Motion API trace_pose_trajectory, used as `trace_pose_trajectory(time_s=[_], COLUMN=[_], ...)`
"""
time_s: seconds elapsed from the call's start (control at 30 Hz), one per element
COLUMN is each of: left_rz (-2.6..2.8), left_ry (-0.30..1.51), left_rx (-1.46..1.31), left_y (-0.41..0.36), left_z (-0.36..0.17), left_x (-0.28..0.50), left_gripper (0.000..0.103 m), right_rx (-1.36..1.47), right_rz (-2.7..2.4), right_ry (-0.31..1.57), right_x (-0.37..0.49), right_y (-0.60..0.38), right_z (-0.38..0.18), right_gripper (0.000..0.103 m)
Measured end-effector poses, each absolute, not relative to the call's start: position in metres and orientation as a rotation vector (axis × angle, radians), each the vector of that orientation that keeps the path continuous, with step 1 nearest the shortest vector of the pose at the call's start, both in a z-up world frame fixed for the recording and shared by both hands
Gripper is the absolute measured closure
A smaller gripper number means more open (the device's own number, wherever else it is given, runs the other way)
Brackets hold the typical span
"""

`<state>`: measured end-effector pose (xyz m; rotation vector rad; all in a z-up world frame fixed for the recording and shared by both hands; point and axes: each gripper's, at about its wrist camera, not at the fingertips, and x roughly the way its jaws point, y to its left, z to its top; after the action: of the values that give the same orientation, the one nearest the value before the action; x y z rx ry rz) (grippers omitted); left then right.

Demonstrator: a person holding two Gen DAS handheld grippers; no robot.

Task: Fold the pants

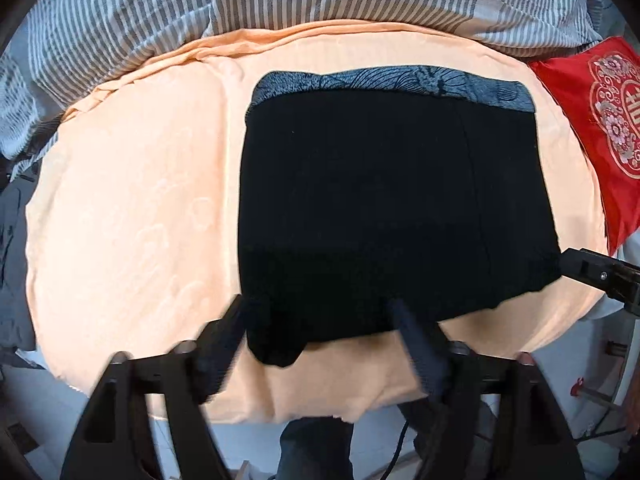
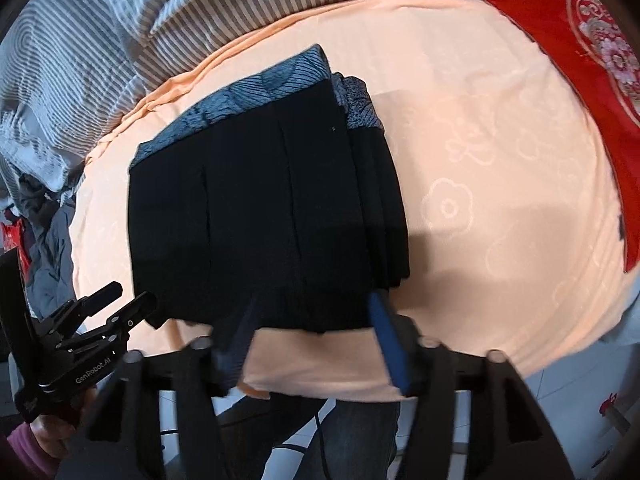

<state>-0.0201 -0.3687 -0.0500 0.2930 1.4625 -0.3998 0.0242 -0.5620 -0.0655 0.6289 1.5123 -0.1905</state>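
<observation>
**Black pants lie folded on the peach sheet**

The black pants [image 1: 384, 208] sit folded into a thick rectangle on the peach bedsheet [image 1: 132, 208], the blue-grey patterned waistband [image 1: 392, 82] at the far edge. Both grippers hover at the near edge. The left gripper [image 1: 320, 312] has its jaws spread wide, holding nothing. The right gripper [image 2: 316, 312] likewise has its jaws spread, straddling the near edge. A striped duvet [image 1: 120, 20] is bunched behind, and a red embroidered pillow [image 1: 600, 120] lies to the right.
</observation>
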Motion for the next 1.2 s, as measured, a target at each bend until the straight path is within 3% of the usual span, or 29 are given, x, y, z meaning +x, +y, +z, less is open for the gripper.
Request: trace_pose_trajectory(time_s=[0.17,0.27,0.37,0.6,0.67,0.73,1.2], left_rz=[-0.413,-0.420,-0.409,-0.404,-0.403,-0.404,-0.375], left_ry=[1.449,1.446,1.450,1.488,1.487,1.479,1.452], left_rx=[0.293,0.310,0.325,0.325,0.314,0.310,0.305], left_y=[-0.367,-0.367,-0.365,-0.359,-0.357,-0.355,-0.347], left_z=[-0.029,-0.020,-0.015,-0.003,0.003,0.008,0.036], left_x=[-0.024,-0.027,-0.030,-0.037,-0.038,-0.038,-0.036], left_gripper=[0.014,0.014,0.000,0.000,0.000,0.000,0.000], right_rx=[0.623,0.610,0.588,0.521,0.506,0.494,0.478], right_rz=[-0.205,-0.209,-0.203,-0.228,-0.238,-0.247,-0.304], right_ry=[1.524,1.533,1.537,1.527,1.519,1.507,1.501], right_x=[0.020,0.019,0.020,0.022,0.022,0.022,0.022], right_y=[-0.548,-0.539,-0.529,-0.516,-0.514,-0.513,-0.507], right_z=[-0.050,-0.042,-0.033,-0.010,-0.004,0.003,0.032], right_gripper=[0.033,0.024,0.023,0.015,0.011,0.000,0.000])
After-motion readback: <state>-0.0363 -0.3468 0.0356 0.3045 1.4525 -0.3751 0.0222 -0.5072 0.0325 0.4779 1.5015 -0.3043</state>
